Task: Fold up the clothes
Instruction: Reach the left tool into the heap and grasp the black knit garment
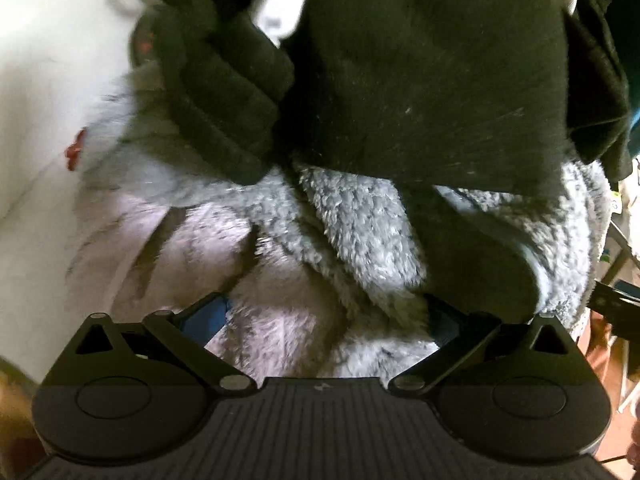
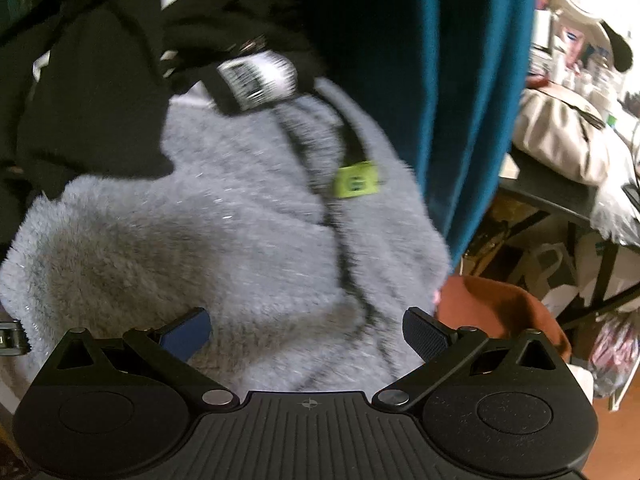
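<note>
A fluffy grey fleece garment (image 1: 352, 216) fills the lower half of the left wrist view, with a black garment (image 1: 420, 80) draped over its top. My left gripper (image 1: 326, 320) is open, its blue-padded fingers spread wide with grey fleece lying between and under them. In the right wrist view the same grey fleece (image 2: 208, 240) shows a dark zip line and a lime-green tag (image 2: 356, 180). My right gripper (image 2: 306, 334) is open over the fleece, touching nothing I can make out. Black clothes (image 2: 100, 92) with a white label (image 2: 258, 74) lie above it.
A teal cloth (image 2: 460, 80) hangs at the right of the fleece. A white surface (image 1: 48, 80) lies at far left. A brown seat (image 2: 500, 312), a dark table (image 2: 560, 200) with a beige bag (image 2: 560, 136) and clutter stand at right.
</note>
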`<state>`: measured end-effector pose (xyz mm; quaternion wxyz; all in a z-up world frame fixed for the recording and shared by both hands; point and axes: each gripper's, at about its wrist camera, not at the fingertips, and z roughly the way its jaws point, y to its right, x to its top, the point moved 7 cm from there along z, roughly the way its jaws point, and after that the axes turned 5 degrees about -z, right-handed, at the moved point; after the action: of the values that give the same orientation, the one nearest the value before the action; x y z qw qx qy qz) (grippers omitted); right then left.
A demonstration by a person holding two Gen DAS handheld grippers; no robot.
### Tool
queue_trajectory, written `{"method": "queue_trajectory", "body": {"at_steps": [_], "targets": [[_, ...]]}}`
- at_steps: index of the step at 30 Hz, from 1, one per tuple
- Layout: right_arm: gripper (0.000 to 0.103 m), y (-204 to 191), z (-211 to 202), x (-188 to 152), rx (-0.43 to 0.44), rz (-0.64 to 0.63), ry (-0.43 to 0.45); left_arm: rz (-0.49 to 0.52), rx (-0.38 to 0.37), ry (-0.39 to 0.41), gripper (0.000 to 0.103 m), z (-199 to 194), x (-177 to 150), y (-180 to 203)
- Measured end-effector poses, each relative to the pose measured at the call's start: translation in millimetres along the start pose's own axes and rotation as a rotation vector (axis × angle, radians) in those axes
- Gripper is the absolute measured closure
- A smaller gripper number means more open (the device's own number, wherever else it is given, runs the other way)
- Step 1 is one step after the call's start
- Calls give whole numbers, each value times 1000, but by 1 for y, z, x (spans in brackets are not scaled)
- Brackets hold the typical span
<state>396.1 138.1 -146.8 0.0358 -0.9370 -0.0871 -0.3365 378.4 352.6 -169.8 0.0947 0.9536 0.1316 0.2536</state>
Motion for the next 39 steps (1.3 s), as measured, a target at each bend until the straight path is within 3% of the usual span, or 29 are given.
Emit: {"method": "queue_trajectory", "body": {"at_steps": [8, 11, 16, 23, 27, 31, 35, 39], "targets": [[1, -31, 32, 1, -106, -105, -14, 22, -85, 12, 0, 19, -1, -3], [1, -33, 35, 2, -101, -116, -6, 14, -110, 23, 0, 22, -3, -7], [1, -34, 38, 2, -97, -117, -13, 12, -88, 26, 0, 24, -5, -1], [1, -28, 30, 2, -96, -89, -59, 73, -126, -33, 4, 1, 6, -3], [1, -12, 7, 2, -91, -39, -40, 170, -171, 118, 8, -68, 20, -4], [1, 23, -19, -4, -112, 60, -17, 167, -214, 251, 7, -123, 55, -6], [1, 53, -36, -6, -135, 166, 2, 202, -213, 393, 4, -137, 114, 11], [1, 75, -47, -10, -134, 259, 15, 294, -130, 538, 2, -132, 167, 66]]}}
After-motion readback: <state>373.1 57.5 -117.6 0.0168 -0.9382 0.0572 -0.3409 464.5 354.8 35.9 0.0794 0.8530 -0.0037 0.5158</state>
